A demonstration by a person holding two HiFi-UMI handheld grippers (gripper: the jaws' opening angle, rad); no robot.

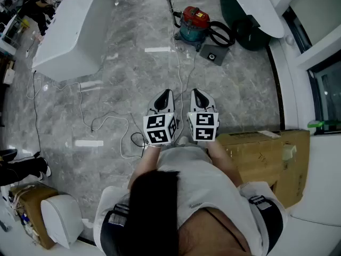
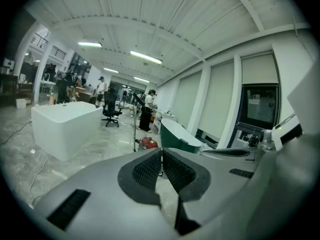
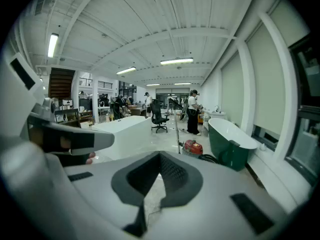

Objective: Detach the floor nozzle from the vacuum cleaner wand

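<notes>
The vacuum cleaner, a red-topped teal canister, stands on the marble floor far ahead of me. Its thin wand rises up from beside it, and a black hose coils at its right. A dark flat piece lies on the floor next to the canister; I cannot tell whether it is the nozzle. My left gripper and right gripper are held side by side at waist height, both shut and empty, well short of the vacuum. The canister shows beyond the left gripper, and the canister and wand beyond the right gripper.
A white bathtub stands at the left and a dark green one at the right. A cardboard box sits close at my right. Thin cables trail over the floor. People and office chairs are far off in the hall.
</notes>
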